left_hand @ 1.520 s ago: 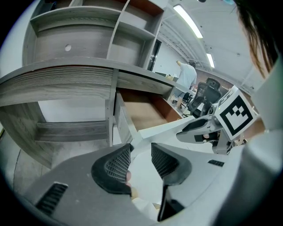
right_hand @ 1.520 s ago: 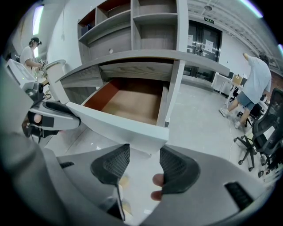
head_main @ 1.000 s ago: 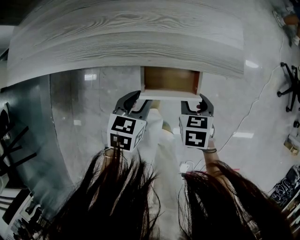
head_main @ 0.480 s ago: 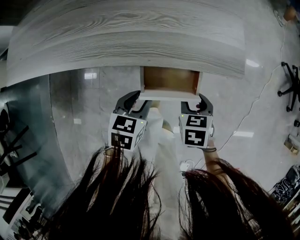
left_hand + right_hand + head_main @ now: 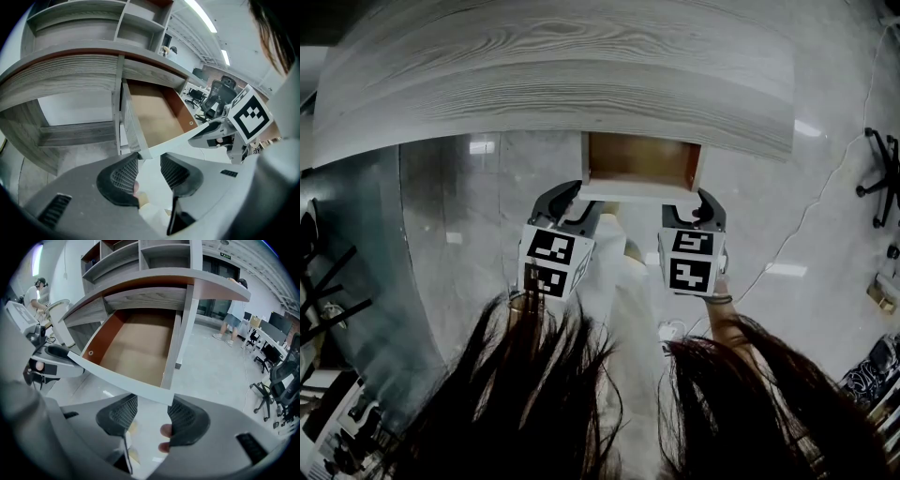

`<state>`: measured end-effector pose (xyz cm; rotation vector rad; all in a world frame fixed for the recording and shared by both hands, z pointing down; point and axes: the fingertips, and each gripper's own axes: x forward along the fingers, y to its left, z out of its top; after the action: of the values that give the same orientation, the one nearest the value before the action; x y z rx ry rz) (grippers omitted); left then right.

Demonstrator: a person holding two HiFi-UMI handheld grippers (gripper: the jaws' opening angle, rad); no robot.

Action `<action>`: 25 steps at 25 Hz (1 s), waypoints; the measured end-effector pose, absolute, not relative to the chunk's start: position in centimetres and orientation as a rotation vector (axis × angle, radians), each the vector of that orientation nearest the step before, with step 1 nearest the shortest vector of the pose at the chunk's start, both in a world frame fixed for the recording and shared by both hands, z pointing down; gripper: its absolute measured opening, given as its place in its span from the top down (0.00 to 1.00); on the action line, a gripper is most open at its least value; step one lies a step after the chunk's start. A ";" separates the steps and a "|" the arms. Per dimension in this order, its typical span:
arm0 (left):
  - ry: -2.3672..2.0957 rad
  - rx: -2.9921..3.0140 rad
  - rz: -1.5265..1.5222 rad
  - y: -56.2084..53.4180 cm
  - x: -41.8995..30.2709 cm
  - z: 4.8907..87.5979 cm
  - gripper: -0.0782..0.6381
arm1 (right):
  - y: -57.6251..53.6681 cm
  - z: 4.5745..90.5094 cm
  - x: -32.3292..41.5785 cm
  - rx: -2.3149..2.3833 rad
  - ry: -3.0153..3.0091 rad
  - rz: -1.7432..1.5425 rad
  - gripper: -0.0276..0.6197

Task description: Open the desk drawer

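Note:
The desk (image 5: 553, 84) has a pale wood-grain top, and its drawer (image 5: 642, 159) stands pulled out with a bare brown bottom. The drawer's white front panel (image 5: 639, 190) faces me. My left gripper (image 5: 574, 199) sits at the panel's left corner, my right gripper (image 5: 692, 202) at its right corner. In the left gripper view the jaws of the left gripper (image 5: 149, 164) are open, with the drawer corner (image 5: 140, 153) at their tips. In the right gripper view the right gripper (image 5: 152, 411) is open too, and the panel edge (image 5: 126, 383) crosses just above its tips.
Shelves rise above the desk (image 5: 154, 254). An office chair (image 5: 881, 169) and a floor cable (image 5: 797, 234) lie to the right. A person (image 5: 232, 317) stands far off on the right, with more chairs (image 5: 281, 390) nearby. My hair fills the bottom of the head view.

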<state>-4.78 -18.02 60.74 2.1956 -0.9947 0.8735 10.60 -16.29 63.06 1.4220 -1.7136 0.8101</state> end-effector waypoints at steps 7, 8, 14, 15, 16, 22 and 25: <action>-1.004 2.188 0.873 -18.0 -4.8 60.9 0.69 | -16.3 63.2 10.6 1.414 -1.716 0.804 0.65; -1.005 2.188 0.873 -18.0 -4.8 60.9 0.69 | -16.3 63.2 10.6 1.415 -1.716 0.805 0.65; -1.031 2.176 0.884 -17.9 -5.1 61.0 0.69 | -16.3 63.2 10.5 1.434 -1.711 0.822 0.65; -1.033 2.170 0.886 -17.9 -5.1 61.0 0.69 | -16.3 63.1 10.6 1.436 -1.713 0.822 0.65; -1.033 2.164 0.887 -17.8 -5.2 61.1 0.69 | -16.4 63.2 10.6 1.439 -1.714 0.822 0.65; -1.059 2.121 0.893 -17.2 -5.9 61.6 0.69 | -16.1 63.3 10.6 1.438 -1.715 0.830 0.65; -1.074 2.098 0.880 -16.9 -6.1 61.5 0.69 | -15.8 63.3 10.7 1.428 -1.711 0.836 0.65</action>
<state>-6.08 -16.91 61.49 2.0983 -1.0741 0.8797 10.66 -15.82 63.30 1.4281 -1.7109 0.8358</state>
